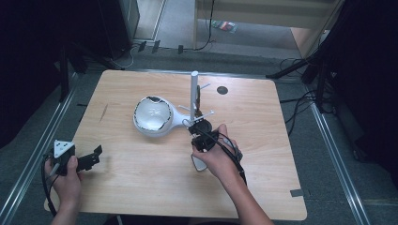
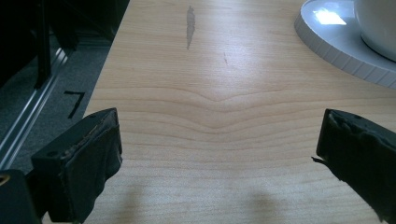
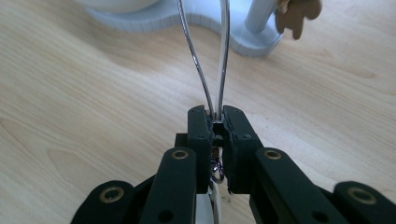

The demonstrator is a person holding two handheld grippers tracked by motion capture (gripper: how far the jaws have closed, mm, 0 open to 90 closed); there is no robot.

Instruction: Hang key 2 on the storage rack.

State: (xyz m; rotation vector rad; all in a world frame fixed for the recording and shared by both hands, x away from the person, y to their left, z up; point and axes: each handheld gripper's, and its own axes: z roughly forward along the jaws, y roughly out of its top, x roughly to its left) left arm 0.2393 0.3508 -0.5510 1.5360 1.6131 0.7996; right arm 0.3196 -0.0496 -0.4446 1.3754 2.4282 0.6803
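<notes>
Right gripper (image 3: 215,122) pinches a thin metal loop (image 3: 212,56) rising ahead of it

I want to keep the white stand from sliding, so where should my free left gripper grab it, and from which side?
Probably the thin ribbed base rim on the bowl side, coming in low from the table's left. The bowl looks too wide and round for the jaws, and the post stands by the right gripper, shut on a silver loop.
</notes>
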